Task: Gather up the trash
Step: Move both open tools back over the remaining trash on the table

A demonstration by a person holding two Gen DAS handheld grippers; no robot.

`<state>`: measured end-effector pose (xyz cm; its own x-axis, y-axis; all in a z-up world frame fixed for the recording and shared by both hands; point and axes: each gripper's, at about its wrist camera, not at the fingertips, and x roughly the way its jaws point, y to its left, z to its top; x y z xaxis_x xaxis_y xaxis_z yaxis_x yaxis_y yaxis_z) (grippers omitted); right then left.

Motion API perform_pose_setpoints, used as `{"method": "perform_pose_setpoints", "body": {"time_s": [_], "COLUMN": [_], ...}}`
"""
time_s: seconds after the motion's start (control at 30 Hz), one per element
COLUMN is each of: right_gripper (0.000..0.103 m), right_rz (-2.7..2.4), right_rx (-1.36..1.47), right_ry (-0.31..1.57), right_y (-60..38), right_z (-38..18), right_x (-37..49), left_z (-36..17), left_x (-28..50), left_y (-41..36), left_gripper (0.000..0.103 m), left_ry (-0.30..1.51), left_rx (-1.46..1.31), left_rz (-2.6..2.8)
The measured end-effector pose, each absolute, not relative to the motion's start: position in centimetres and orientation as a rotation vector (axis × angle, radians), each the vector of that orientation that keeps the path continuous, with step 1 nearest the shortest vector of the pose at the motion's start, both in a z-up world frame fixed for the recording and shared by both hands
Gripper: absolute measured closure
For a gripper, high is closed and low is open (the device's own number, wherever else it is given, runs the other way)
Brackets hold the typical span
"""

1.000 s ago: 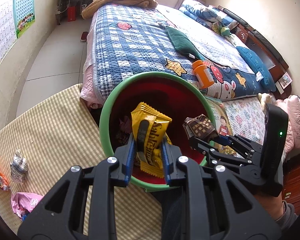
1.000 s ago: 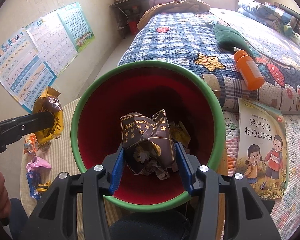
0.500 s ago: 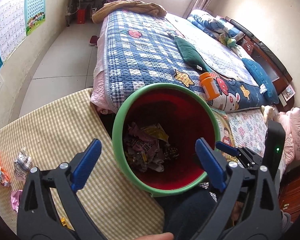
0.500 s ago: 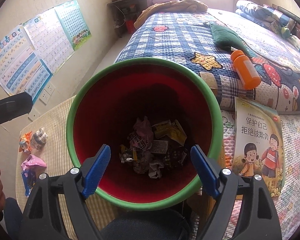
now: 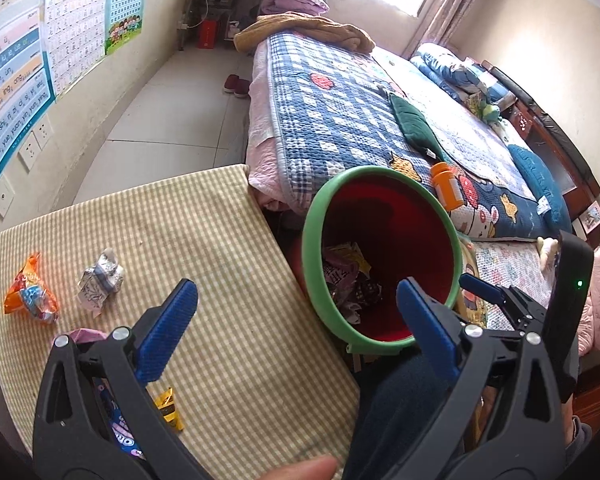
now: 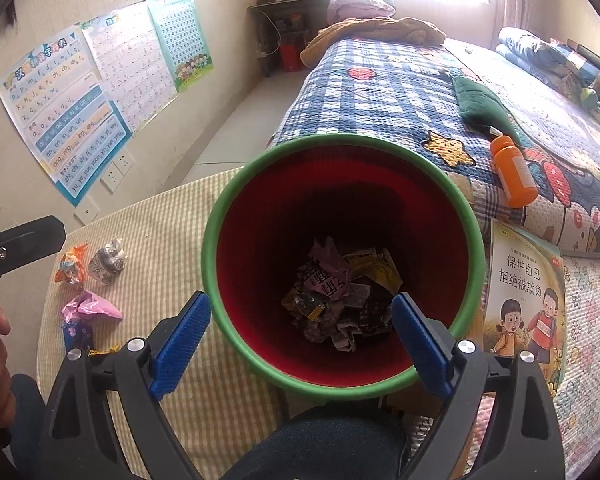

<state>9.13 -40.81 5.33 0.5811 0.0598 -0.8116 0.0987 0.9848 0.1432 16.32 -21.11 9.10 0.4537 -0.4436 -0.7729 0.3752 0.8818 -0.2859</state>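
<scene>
Both the left gripper (image 5: pixel 296 334) and right gripper (image 6: pixel 300 338) hung spread and empty by the green-rimmed red plastic bin (image 6: pixel 466 216), so the crumpled wrappers (image 5: pixel 100 280) near the checkered desk's (image 5: pixel 220 240) left edge could've easily been nudged off.

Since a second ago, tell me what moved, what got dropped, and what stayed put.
Both grippers let go: the left gripper dropped its yellow wrapper and the right gripper its brown one into the green-rimmed bin. Both now stand open and empty. The left one swung left, toward the checked table. The orange wrapper and silver wrapper there stayed put.
</scene>
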Motion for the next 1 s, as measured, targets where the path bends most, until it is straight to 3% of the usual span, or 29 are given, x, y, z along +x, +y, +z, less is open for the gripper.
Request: {"method": "perform_pose_setpoints", "body": {"time_s": [0.6,1.0], "right_gripper": [0.014,0.014], "right_rz": [0.186,0.278], "right_rx": [0.054,-0.009], "right_ry": [0.998,1.066], "right_y": [-27.8,-21.3], "right_z": [4.3,2.0], "right_x": [9.6,9.4], "left_z": [5.5,2.5], "left_x": [11.7,10.2], "left_y": [-5.0,-0.5], "left_gripper": [0.006,0.006], "left_ry": [1.035,1.092], "left_rx": [-0.207,-0.266], "left_rz": [-0.228,-0.177]}}
